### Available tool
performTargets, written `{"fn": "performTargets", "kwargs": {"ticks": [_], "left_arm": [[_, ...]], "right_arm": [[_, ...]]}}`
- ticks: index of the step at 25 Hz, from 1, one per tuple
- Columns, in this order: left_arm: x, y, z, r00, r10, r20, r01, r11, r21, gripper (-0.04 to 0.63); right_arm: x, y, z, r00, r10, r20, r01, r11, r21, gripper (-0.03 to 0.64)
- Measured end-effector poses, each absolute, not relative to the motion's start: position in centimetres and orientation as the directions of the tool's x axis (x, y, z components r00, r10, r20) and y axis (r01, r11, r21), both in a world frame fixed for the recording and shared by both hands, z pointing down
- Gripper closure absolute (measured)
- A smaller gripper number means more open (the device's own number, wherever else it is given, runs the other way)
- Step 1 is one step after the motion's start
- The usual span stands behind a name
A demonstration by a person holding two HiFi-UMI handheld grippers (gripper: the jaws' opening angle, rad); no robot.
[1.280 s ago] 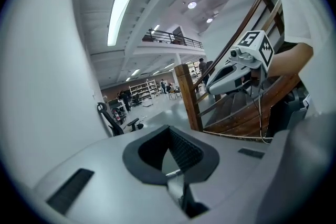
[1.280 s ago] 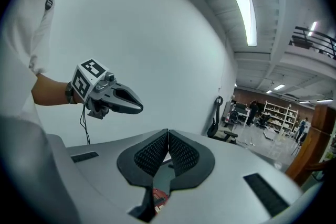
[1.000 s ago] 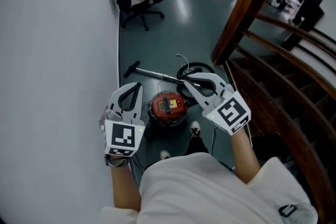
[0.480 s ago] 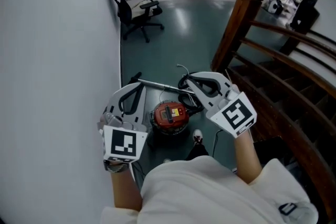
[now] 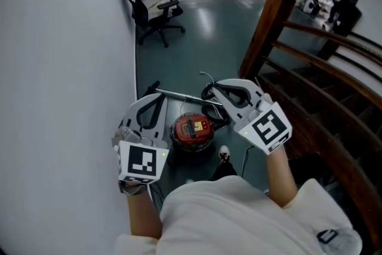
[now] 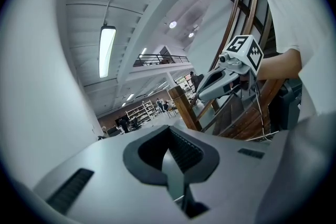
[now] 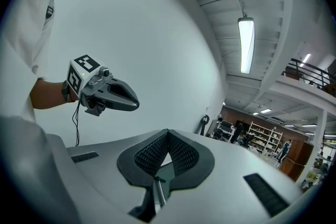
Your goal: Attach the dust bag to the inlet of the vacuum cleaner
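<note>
A red canister vacuum cleaner [image 5: 192,128] stands on the dark green floor, below and between my two grippers. Its metal wand [image 5: 178,95] and black hose [image 5: 222,119] lie just behind it. I see no dust bag in any view. My left gripper [image 5: 156,97] is held in the air left of the vacuum, shut and empty, its jaws closed together [image 6: 169,132]. My right gripper [image 5: 209,89] hovers at the vacuum's right, also shut with nothing in it [image 7: 167,136]. Each gripper view looks out level across the room and shows the other gripper [image 6: 223,77] [image 7: 110,95].
A white wall [image 5: 59,68] runs along the left. A wooden stair post and railing [image 5: 271,24] with steps close the right side. A black office chair [image 5: 156,9] stands farther back on the floor. The person's feet [image 5: 222,154] are beside the vacuum.
Both grippers have lifted a little above the vacuum and stayed shut. The head view has tilted up slightly, showing more of the far room.
</note>
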State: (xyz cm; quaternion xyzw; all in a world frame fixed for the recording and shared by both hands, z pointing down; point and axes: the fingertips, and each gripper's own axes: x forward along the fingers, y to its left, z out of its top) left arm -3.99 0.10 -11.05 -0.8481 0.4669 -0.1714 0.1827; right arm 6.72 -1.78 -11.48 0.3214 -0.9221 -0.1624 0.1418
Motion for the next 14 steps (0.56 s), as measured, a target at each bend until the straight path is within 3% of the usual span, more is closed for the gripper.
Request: {"fn": "performTargets", "kwargs": {"ticks": [14], "left_arm": [[-2.8, 0.3, -11.0, 0.518, -0.845, 0.135, -0.716, -0.514, -0.473, 0.594]], "right_arm": [[7.6, -1.6, -11.4, -0.752, -0.635, 0.175, -0.537, 0.745, 0.396, 0.589]]}}
